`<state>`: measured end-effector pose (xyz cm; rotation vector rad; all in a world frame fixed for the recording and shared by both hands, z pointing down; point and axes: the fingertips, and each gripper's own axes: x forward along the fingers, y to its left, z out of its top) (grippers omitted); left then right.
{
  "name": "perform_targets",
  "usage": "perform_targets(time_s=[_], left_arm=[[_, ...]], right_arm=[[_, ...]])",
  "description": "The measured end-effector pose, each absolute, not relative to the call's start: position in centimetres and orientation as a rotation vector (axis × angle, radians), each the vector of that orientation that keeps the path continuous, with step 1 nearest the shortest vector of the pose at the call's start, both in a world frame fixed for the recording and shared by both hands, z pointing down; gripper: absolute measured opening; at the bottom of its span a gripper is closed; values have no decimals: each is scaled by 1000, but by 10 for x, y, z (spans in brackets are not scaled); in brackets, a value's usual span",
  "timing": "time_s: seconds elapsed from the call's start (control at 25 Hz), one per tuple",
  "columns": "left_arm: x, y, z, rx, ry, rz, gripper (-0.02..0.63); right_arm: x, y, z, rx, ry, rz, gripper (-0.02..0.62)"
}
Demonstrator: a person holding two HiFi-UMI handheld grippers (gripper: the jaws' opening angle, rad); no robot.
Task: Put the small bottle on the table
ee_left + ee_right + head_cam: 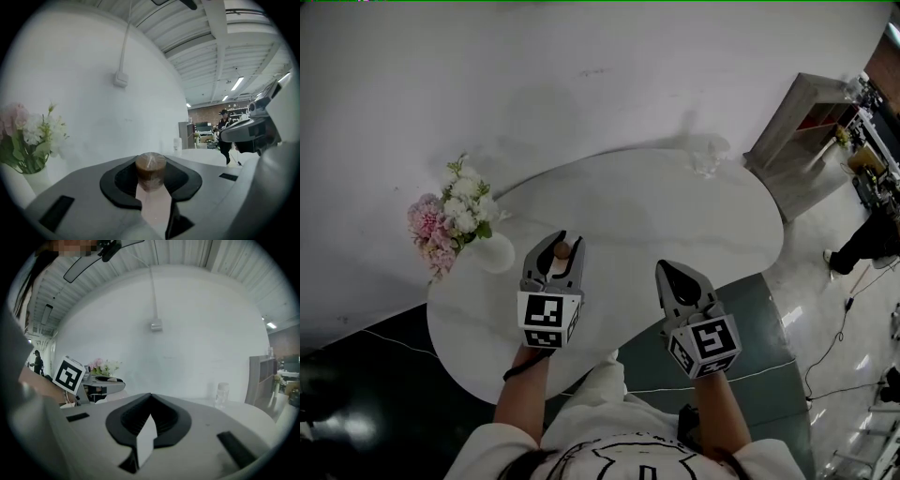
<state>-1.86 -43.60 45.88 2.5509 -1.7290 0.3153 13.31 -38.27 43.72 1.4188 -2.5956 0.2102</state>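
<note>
Left gripper (563,241) is clamping a small bottle with a round brown cap (150,168) between its jaws, holding it over the white oval table (675,216). Just to its right, the right gripper (672,271) is hovering with its jaws pressed together on nothing. A white vase of pink and white flowers (455,217) is standing left of the left gripper, and a clear glass jar (705,161) is sitting far ahead of the right one.

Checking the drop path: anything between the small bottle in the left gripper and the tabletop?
Nothing visible. The left gripper holds the small bottle over a bare part of the table. The flower vase sits off to its left, the clear jar at the far edge, and the right gripper alongside, empty.
</note>
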Motion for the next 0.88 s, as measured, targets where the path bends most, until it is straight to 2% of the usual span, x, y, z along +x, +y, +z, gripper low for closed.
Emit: perform_targets(time_s=[0.88], left_arm=[[-13,-543,561,2447,-1626,464,118]], right_arm=[[132,-465,509,1346,-2509,350,-6]])
